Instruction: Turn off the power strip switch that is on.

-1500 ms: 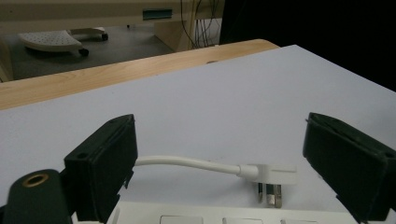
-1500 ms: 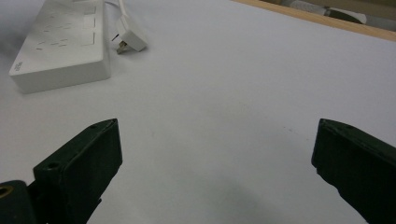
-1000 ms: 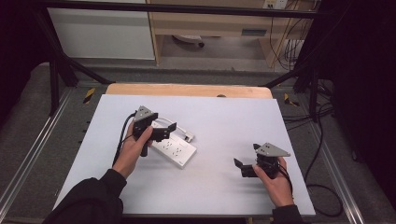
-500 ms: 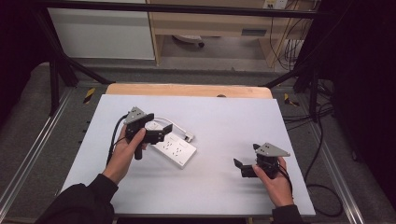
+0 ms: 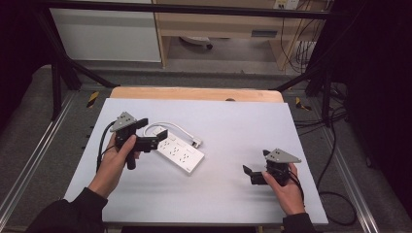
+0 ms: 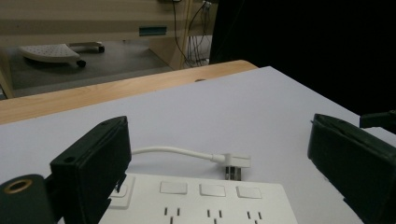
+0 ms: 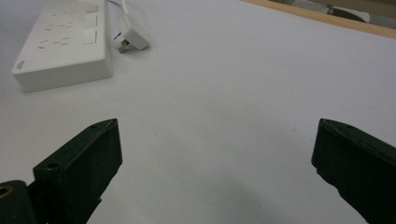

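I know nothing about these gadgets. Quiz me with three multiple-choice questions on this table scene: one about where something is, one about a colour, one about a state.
1. Where is the power strip?
A. Just ahead of the left gripper
B. Beside the right gripper
C. On the floor

2. What colour is the power strip?
A. Black
B. White
C. Orange

3. How do the left gripper's jaws stand?
A. Shut on the plug
B. Shut on the cord
C. Open, holding nothing

Answers:
1 A: the high view shows the strip at that gripper's jaws, with the right gripper well apart on the table.
2 B: its casing, cord and plug are white in all views.
3 C: the left gripper view shows the two jaws wide apart, with the strip and plug lying between and beyond them.
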A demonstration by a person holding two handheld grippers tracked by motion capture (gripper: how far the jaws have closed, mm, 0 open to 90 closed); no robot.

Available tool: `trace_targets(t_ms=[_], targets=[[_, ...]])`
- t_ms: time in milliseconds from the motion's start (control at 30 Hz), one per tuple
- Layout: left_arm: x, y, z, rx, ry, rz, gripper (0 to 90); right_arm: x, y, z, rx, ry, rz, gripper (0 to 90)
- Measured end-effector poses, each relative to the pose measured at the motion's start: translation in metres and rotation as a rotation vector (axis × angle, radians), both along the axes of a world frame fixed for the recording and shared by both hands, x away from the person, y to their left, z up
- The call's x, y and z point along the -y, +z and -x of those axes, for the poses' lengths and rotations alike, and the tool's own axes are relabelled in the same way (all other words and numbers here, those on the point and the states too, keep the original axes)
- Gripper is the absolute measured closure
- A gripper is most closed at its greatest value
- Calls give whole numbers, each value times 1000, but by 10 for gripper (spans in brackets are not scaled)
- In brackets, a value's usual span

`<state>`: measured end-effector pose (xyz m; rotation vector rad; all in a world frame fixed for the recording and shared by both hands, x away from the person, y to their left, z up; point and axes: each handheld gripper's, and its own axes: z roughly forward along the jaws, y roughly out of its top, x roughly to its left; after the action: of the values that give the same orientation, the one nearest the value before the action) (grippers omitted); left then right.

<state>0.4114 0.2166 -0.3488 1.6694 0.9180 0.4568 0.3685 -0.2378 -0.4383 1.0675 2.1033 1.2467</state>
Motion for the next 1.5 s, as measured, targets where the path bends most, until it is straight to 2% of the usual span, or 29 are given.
trace_targets(t_ms=[533,1033,1300,1500], targets=[[-48,9,27,10,73,52,55,-1,0,0,-2,0,5,22],[-106,-2,55,13,188,81,56,0,-1,-1,-3,-3,6,22],[-117,-10,72,21,180,58,55,0,-1,0,-4,-7,6,22],[-122,-24,82,-4,177,55,56,1,-1,-1,-4,-9,8,22]])
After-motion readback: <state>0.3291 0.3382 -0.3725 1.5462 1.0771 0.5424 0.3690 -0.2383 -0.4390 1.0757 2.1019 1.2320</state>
